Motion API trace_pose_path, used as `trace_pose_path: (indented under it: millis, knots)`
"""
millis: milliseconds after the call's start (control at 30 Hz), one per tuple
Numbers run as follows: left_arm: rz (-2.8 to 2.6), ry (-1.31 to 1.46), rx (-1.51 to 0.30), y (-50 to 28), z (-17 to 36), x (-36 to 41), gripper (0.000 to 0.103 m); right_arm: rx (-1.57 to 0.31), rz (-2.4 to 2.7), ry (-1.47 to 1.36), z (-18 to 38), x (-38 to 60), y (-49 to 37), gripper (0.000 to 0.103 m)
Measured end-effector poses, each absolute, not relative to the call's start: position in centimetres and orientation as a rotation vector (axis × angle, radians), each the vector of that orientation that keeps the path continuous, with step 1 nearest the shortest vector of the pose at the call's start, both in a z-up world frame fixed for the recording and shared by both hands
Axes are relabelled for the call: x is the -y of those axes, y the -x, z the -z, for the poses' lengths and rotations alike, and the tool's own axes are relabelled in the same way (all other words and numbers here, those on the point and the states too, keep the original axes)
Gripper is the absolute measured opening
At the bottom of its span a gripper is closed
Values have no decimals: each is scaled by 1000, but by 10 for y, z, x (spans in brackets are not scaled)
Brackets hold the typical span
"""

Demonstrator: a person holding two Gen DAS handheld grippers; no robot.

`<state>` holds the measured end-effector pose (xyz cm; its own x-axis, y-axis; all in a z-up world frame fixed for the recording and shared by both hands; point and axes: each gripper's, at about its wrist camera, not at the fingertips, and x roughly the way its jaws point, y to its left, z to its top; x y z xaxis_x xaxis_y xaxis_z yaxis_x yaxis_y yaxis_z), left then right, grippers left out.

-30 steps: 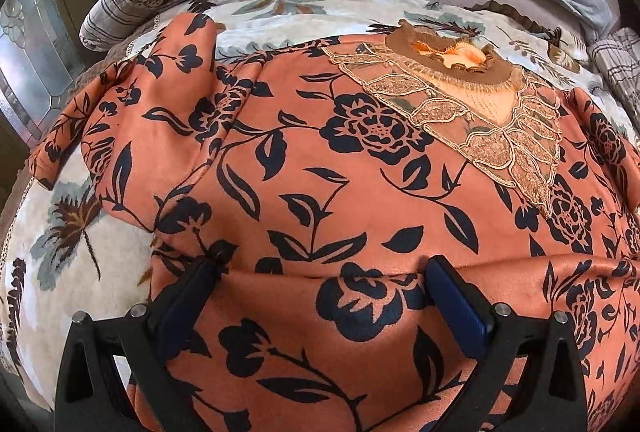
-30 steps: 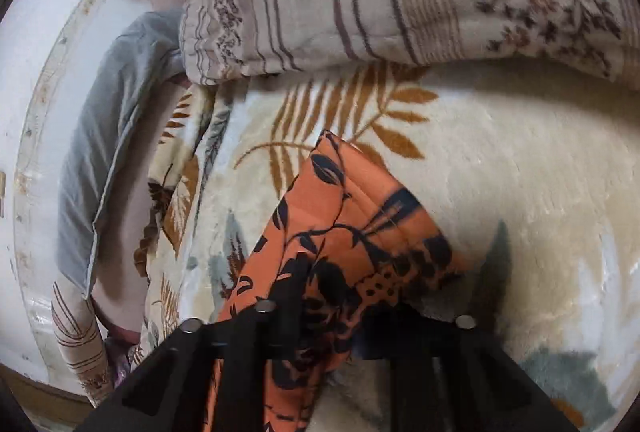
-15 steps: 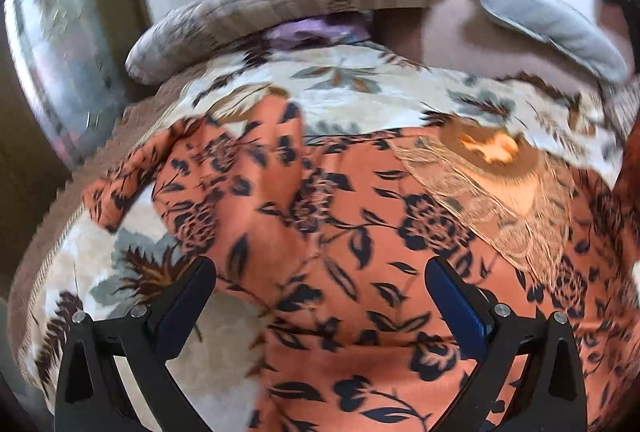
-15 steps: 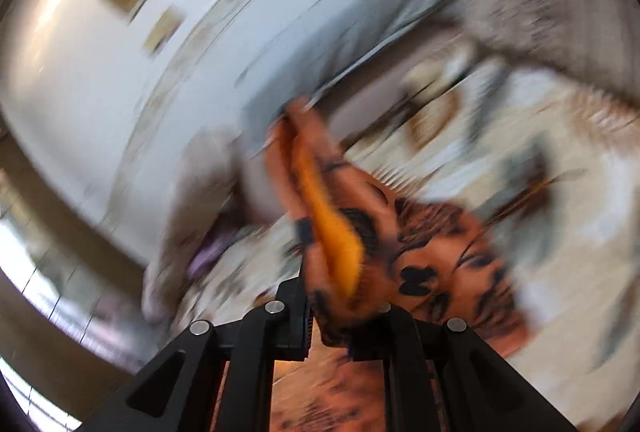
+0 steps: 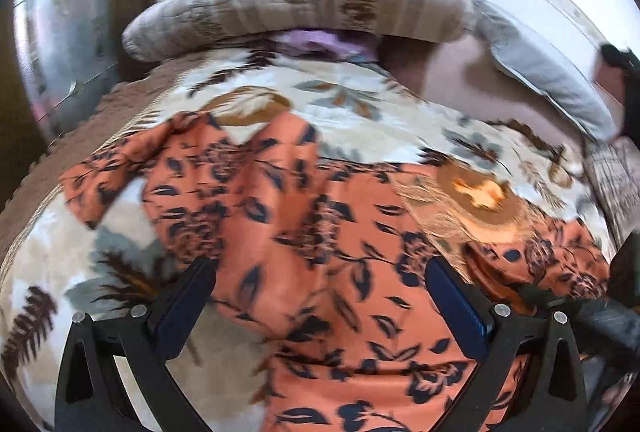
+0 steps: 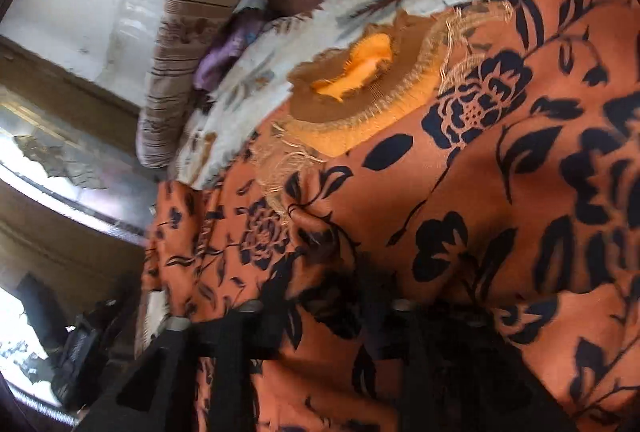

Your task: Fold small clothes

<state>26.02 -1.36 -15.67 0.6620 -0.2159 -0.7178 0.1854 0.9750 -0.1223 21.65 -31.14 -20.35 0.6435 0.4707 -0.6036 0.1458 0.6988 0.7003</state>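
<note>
An orange garment with dark blue flowers (image 5: 320,272) lies spread on a leaf-patterned blanket (image 5: 52,264), its gold lace neckline (image 5: 478,192) at the far right. My left gripper (image 5: 320,296) hangs open above the garment's lower body, with cloth below its fingers but not pinched. The left sleeve (image 5: 132,164) lies out to the side. In the right wrist view, the garment (image 6: 460,172) fills the frame and the neckline (image 6: 360,72) lies ahead. My right gripper (image 6: 328,308) is opening its jaws, with a fold of the sleeve cloth still between them. The picture is blurred there.
A striped bolster (image 5: 300,4) and a grey pillow (image 5: 552,80) lie along the wall at the bed's far side, with a purple cloth (image 5: 320,40) tucked under the bolster. A glass door (image 5: 52,32) stands at the left. The bed's brown edge (image 5: 100,112) runs below it.
The right gripper swung the sleeve from the bare blanket across onto the garment's body, and its jaws have parted. The left gripper rose and drew back from the hem, staying open.
</note>
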Motion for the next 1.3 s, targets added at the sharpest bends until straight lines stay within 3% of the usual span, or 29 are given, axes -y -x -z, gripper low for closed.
trace_pose_path:
  millis: [33,267,400,433,467,533,600,667,733,767,833,867,1233,1300]
  knots:
    - [246,22,-813,-258,158,21,103,-842,-226,-794,193,313,-210,91]
    - [467,-19,-875,-239,174,78,103,-692,-143,-726,163,371,-136,89]
    - [506,11,-971,-235,185,109,102,-666,-37,-802,177,413,-111,60]
    - [502,20,-993,-237,187,116,98,-691,-5,-843,184,423,-110,48]
    - [500,34,-1010,-239,188,122,95,-720,18,-886,189,431,-111,44]
    - [507,66,-1047,-243,191,135,85,-718,23,-933,189,440,-114,42]
    - [493,83,-1089,-249,197,148,84,-693,39,-905,180,443,-116,42]
    - [475,85,-1121,-253,205,156,75,-659,86,-848,171,445,-114,42]
    - [470,95,-1163,-257,214,160,44,-643,123,-830,166,450,-114,42]
    - [459,100,-1181,-260,219,162,39,-642,128,-847,166,454,-115,42]
    - [434,106,-1160,-261,219,160,18,-649,131,-904,170,468,-112,42]
    - [440,120,-1164,-263,217,159,12,-651,134,-924,173,472,-111,42]
    - [427,27,-1027,-268,160,149,2,-645,170,-1003,178,484,-103,42]
    - [419,18,-1017,-270,153,143,2,-639,171,-1029,179,488,-100,51]
